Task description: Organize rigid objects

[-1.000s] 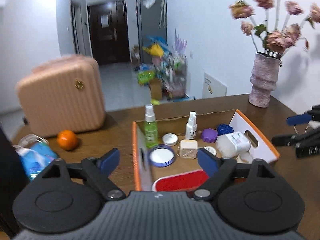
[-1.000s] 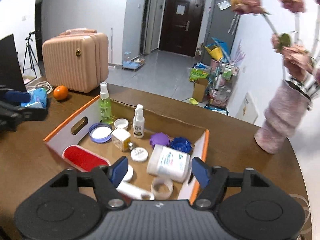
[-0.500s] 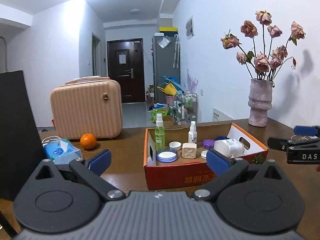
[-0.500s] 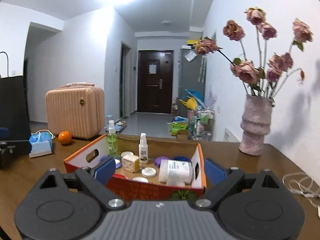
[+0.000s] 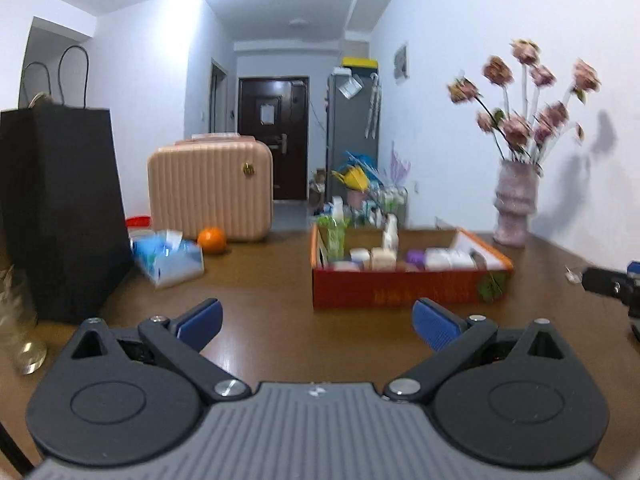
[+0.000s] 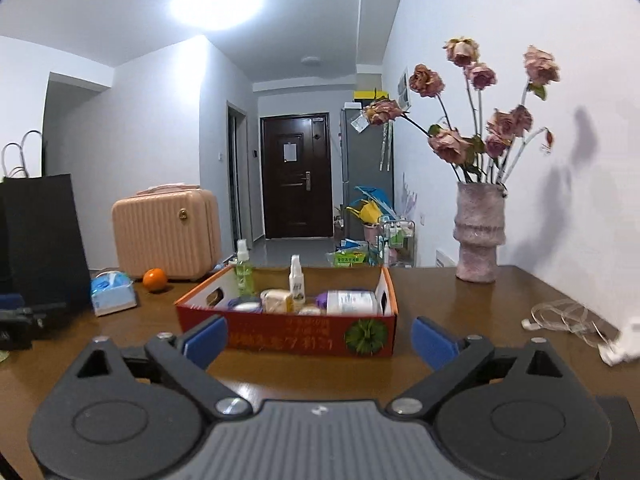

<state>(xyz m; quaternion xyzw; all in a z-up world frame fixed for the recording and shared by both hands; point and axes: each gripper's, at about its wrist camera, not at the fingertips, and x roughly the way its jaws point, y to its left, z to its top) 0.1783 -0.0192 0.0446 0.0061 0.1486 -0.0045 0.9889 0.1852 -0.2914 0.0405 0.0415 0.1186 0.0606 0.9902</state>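
Observation:
An orange-red cardboard box (image 5: pixel 408 292) (image 6: pixel 288 338) stands on the brown table and holds several small items: a green spray bottle (image 6: pixel 243 267), a white spray bottle (image 6: pixel 295 283), a white jar on its side (image 6: pixel 351 302), a beige cube jar (image 6: pixel 277 301) and round lids. My left gripper (image 5: pixel 316 322) is open and empty, low over the table, well in front of the box. My right gripper (image 6: pixel 318 338) is open and empty, close in front of the box. The right gripper also shows at the right edge of the left wrist view (image 5: pixel 612 284).
A pink suitcase (image 5: pixel 210 188), an orange (image 5: pixel 212 240), a blue tissue pack (image 5: pixel 168 258) and a black paper bag (image 5: pixel 60 208) stand at the left. A vase of dried roses (image 6: pixel 478 236) stands at the back right. A white cable (image 6: pixel 568 318) lies at the right.
Both grippers have pulled back from above the box and dropped to table height, now looking at the box from the front. Both stay open and empty.

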